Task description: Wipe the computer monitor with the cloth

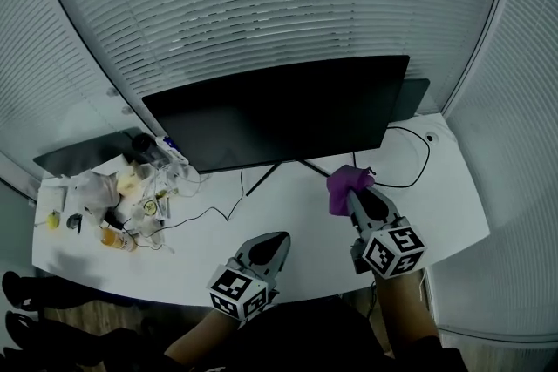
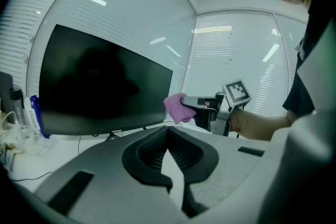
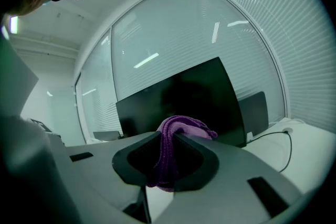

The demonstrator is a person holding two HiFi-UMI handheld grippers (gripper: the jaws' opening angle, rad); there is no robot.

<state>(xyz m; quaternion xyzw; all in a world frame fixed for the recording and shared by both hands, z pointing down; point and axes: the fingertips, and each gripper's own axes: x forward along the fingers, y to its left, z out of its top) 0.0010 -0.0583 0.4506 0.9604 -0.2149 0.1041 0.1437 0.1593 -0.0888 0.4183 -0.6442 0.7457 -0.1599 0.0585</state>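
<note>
Purple cloth (image 3: 185, 126) (in right gripper (image 3: 167, 136))

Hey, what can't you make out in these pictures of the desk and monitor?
Clutter, head view: too small and dim to name.
Monitor screen, all views: too dark to show dust or smears.
Cloth, right gripper view: lower part hidden by jaws of the right hand-held gripper.
Panel, head view: mostly hidden behind the monitor.
</note>
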